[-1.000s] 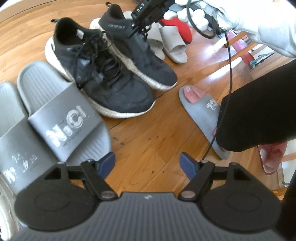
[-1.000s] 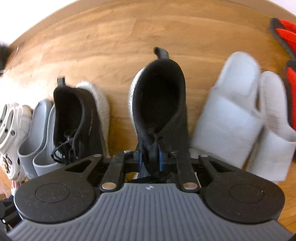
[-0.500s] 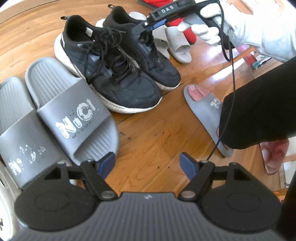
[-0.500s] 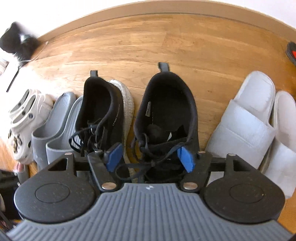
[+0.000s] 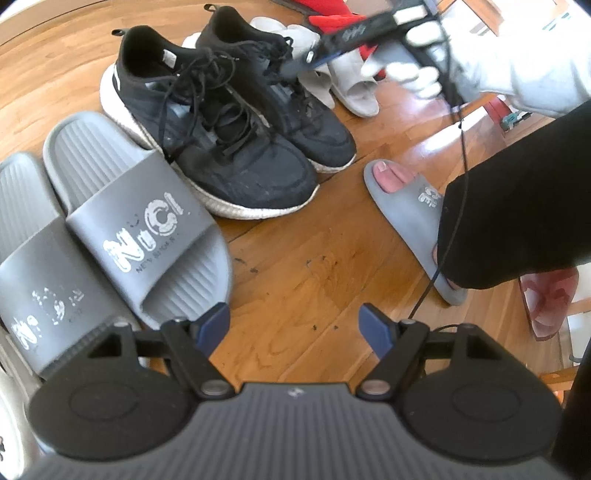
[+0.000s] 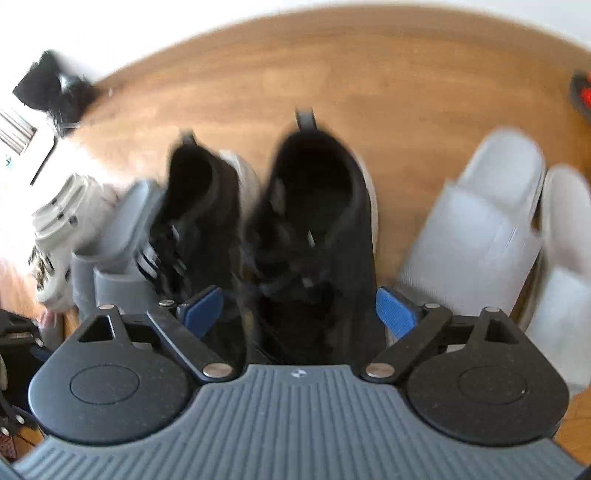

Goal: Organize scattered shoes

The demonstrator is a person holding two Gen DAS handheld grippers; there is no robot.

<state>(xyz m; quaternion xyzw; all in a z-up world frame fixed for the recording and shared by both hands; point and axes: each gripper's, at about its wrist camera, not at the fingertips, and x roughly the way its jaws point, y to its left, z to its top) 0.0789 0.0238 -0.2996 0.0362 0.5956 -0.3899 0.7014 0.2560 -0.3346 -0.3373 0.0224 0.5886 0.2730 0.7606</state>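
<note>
Two black sneakers with white soles stand side by side on the wooden floor, the nearer one [image 5: 236,147] and the farther one [image 5: 295,103]. Left of them lie two grey slides [image 5: 136,221] with white lettering. My left gripper [image 5: 295,328] is open over bare floor, holding nothing. In the right wrist view my right gripper [image 6: 299,310] is open just above the right black sneaker [image 6: 317,229], with the left black sneaker [image 6: 199,221] beside it. In the left wrist view the right gripper [image 5: 306,61] is seen held in a white-gloved hand [image 5: 424,70] above the sneakers.
Pale grey slippers [image 6: 491,221] lie right of the sneakers, red footwear [image 5: 332,22] beyond. White clogs [image 6: 59,229] sit at the far left. A person's foot in a grey sandal [image 5: 410,218] and a black trouser leg [image 5: 517,206] stand at the right. A pink slipper [image 5: 550,299] lies behind.
My right gripper let go of the right black sneaker, opened and pulled back upward. The sneaker now stands next to its mate. My left gripper drifted slightly, staying open.
</note>
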